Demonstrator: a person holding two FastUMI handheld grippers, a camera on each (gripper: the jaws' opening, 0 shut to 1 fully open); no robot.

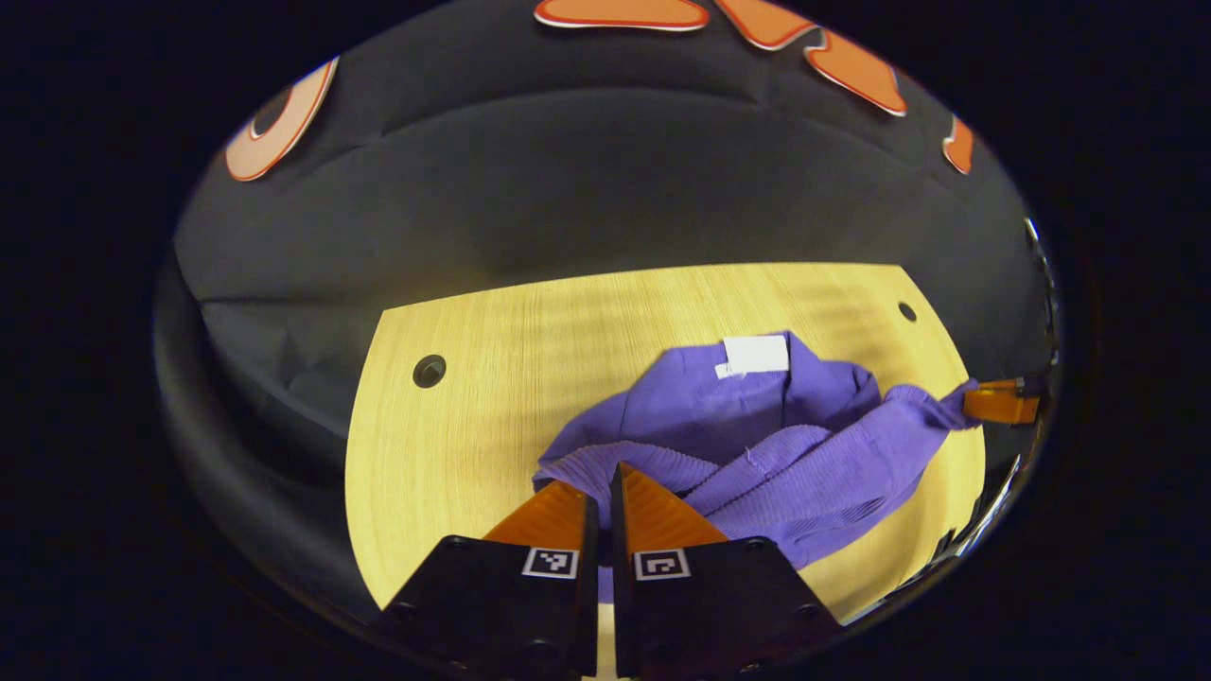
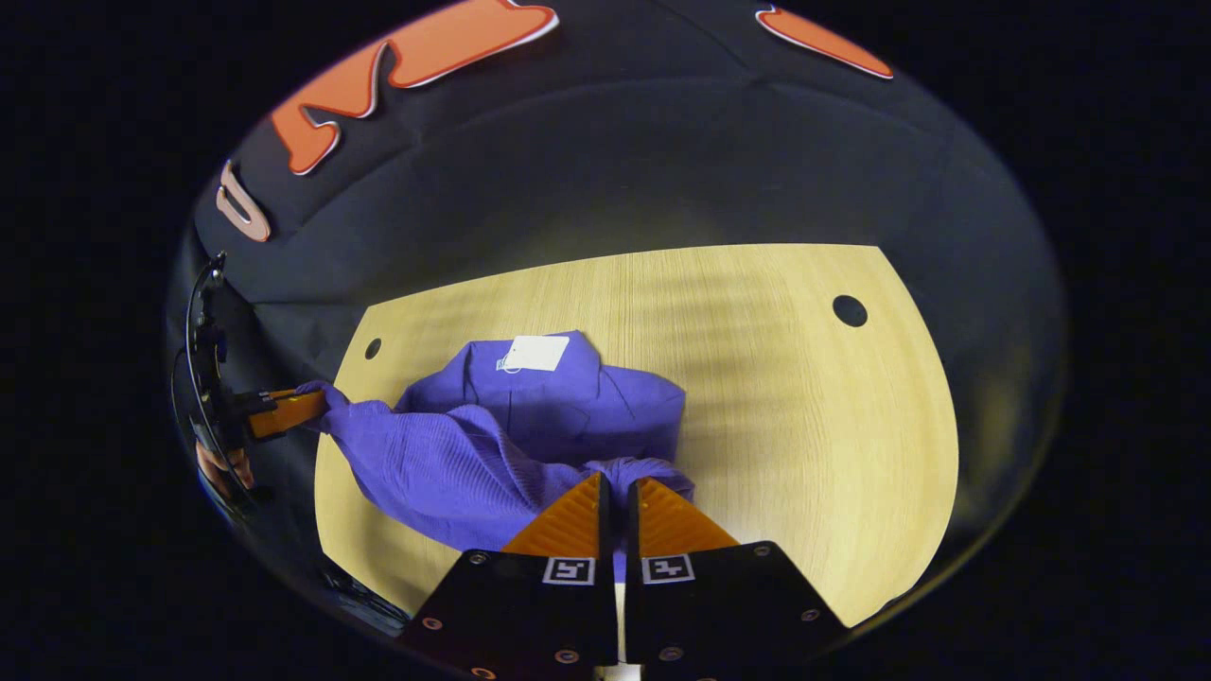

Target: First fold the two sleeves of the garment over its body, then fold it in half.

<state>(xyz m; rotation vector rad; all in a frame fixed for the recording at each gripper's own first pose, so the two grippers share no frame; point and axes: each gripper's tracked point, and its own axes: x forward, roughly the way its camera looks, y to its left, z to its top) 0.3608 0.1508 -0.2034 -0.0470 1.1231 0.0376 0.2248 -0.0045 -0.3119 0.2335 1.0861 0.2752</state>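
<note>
**Both claws pinch the purple garment above the table**

In the left gripper view, the left claw is closed, its two fingers pressed together on a ribbed edge of the purple garment. The garment is bunched on the near right part of the light wooden table, with a white tag lying on its far side. One ribbed part stretches out to the right, where the right claw holds its end at the table's right edge. A round hole sits in the table to the left, well apart from the cloth, and a smaller hole shows at the far right.

In the right gripper view, the right claw is likewise closed, fingers pinching a gathered fold of the garment. The cloth lies on the left half of the table, white tag on top at the far side. A ribbed stretch runs left to the left claw, which grips its tip just past the table's left edge; part of a hand shows below it. A hole lies at the far right, another hole at the far left.
</note>
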